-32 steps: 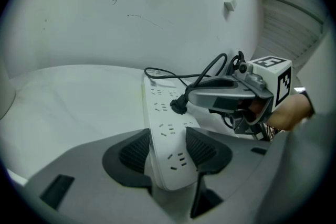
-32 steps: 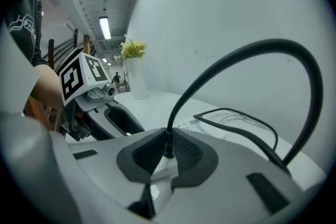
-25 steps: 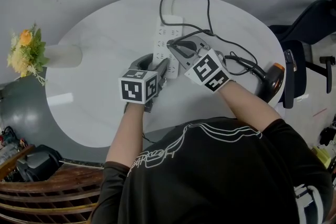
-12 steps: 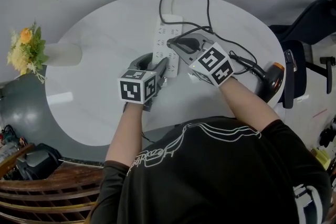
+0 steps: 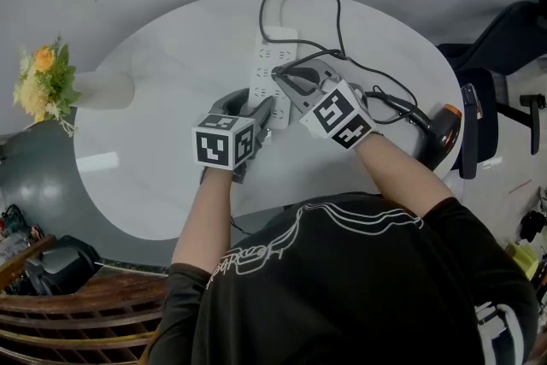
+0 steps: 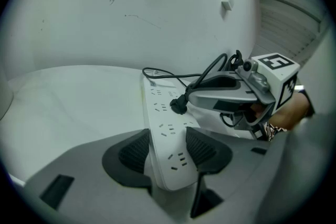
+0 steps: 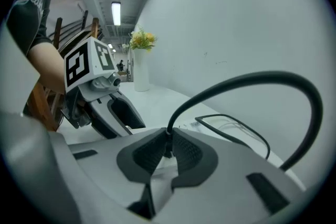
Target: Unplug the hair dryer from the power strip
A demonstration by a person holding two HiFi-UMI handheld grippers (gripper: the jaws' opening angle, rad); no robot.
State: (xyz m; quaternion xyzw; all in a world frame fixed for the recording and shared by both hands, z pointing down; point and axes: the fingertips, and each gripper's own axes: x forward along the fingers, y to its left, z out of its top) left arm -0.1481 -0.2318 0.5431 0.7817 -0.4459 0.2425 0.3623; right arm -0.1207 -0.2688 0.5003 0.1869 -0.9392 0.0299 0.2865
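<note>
Nearest us, the left gripper (image 6: 168, 152) is clamped across the near end of the white power strip (image 6: 161, 113), one ribbed pad on each long side. We take this as the bracing hold. The strip lies flat on the white oval bench (image 5: 162, 150), running from about the middle toward the far edge.

Just beyond, the right gripper (image 7: 167, 148) comes in from the right. Its jaws are closed tight on the black plug (image 6: 178, 106), which sits in a socket partway along the strip. In the right gripper view the cord (image 7: 236, 81) rises straight out from between the pads. In the left gripper view the plug looks seated, so we judge it not yet out.

Step in hand, as we read it: grips set, pull about to come. The next move calls for a straight lift of the plug away from the strip's face while the left side holds the strip down. A skewed pull could drag the strip.

Farther off, the cord loops toward the far edge and back to the hair dryer (image 5: 440, 132) at the right edge. A vase (image 5: 101, 90) of flowers (image 5: 41, 81) stands at the left edge, well apart.
</note>
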